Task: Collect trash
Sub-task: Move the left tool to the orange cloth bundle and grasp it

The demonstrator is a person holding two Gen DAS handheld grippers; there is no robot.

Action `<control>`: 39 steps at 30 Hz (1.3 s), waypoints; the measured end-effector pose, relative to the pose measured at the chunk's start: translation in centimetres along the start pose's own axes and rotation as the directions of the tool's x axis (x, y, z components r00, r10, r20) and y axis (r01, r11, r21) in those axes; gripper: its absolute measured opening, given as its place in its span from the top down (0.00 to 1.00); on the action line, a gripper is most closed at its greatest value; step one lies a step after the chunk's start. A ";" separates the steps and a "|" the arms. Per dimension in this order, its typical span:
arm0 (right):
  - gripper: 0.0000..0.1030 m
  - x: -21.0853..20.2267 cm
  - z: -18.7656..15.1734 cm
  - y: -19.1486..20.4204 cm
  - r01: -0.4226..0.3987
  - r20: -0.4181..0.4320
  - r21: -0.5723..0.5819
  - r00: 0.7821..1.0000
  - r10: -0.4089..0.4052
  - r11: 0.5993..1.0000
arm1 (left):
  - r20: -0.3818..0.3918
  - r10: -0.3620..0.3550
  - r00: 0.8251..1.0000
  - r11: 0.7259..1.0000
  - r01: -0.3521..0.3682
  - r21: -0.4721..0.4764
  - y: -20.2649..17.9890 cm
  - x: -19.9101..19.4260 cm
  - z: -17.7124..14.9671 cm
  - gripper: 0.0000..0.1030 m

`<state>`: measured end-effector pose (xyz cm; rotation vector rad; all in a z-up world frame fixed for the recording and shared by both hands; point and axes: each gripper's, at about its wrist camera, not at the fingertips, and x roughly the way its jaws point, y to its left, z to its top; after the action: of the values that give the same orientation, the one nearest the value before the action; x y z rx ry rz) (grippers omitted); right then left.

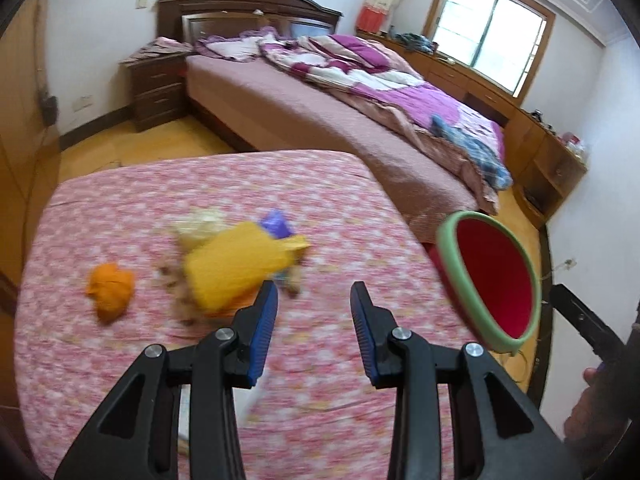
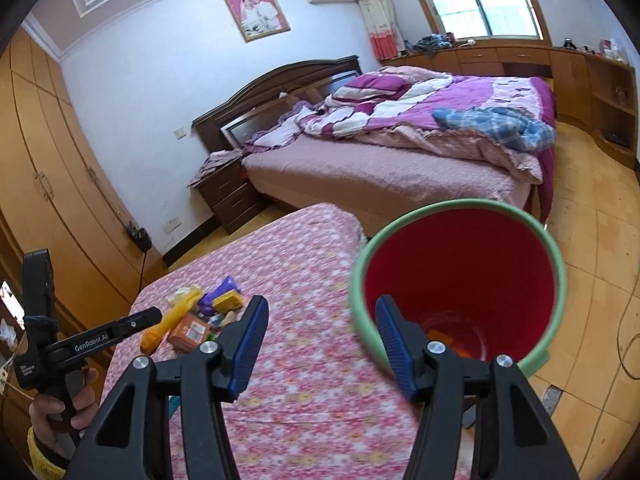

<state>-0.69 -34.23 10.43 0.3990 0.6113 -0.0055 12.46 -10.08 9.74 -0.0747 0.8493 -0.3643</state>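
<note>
Clearing status: partly done, by my reading; the red bin (image 2: 460, 280) with the green rim already has something orange lying at its bottom, too small to name.
Trash left: a cluster remains on the pink floral table cover (image 1: 320, 184), well apart from the bin.
Cluster contents: yellow packet (image 1: 236, 268), purple wrapper (image 1: 276, 224), pale crumpled wrapper (image 1: 200, 224), orange box (image 2: 192, 330); blur hides finer detail.
Stray piece: orange crumpled wad (image 1: 110, 290), alone, to the left of the cluster.
Bin position: off the table's right edge, mouth tilted toward the cameras.
Left gripper (image 1: 314, 296): jaws spread wide, nothing between them; it hangs over the cover just beside the yellow packet, whose edge sits behind the left blue pad. Contact cannot be told.
Right gripper (image 2: 320, 312): jaws spread wide, empty, straddling the bin's near rim, one pad over the table, one over the bin mouth; touching the rim or not, unclear.
Remaining work: judged as the larger share, the whole cluster plus the wad.
</note>
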 end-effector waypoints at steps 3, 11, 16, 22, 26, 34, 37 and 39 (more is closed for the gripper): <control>0.43 0.7 -0.2 1.4 -0.009 -0.019 -0.017 1.000 0.009 1.000 | 0.005 0.039 0.999 0.999 -0.039 -0.017 2.4 -0.4 -0.1 0.63; 0.42 2.3 -0.3 4.1 -0.022 -0.054 -0.043 0.998 0.020 0.999 | -0.026 0.124 0.992 0.987 -0.126 -0.096 9.8 -0.6 -0.2 0.63; 0.42 3.5 -0.5 5.3 -0.024 -0.080 -0.061 0.997 0.019 0.998 | -0.036 0.182 0.983 0.974 -0.185 -0.131 13.8 -0.2 -0.2 0.63; 0.41 5.2 -0.4 6.1 0.002 -0.125 -0.071 0.992 -0.011 0.997 | -0.089 0.198 0.976 0.965 -0.210 -0.155 16.8 2.2 -0.4 0.63; 0.41 6.1 -0.4 6.4 0.013 -0.141 -0.078 0.990 -0.024 0.997 | -0.121 0.196 0.973 0.963 -0.214 -0.165 17.7 4.3 -0.6 0.63; 0.41 7.9 -0.1 7.5 -0.013 -0.154 -0.086 0.988 0.000 0.996 | -0.162 0.165 0.973 0.961 -0.195 -0.193 18.4 7.6 -1.3 0.58; 0.41 8.5 -0.1 8.0 -0.025 -0.157 -0.096 0.988 0.009 0.995 | -0.152 0.167 0.974 0.964 -0.194 -0.185 17.7 8.1 -1.6 0.57; 0.41 8.9 -0.1 8.5 -0.037 -0.158 -0.102 0.987 0.021 0.994 | -0.135 0.164 0.977 0.966 -0.187 -0.176 17.4 8.3 -1.6 0.57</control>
<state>7.57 -25.39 8.47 0.3079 0.7573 0.0862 21.18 3.48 -0.91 -0.1533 0.9997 -0.1211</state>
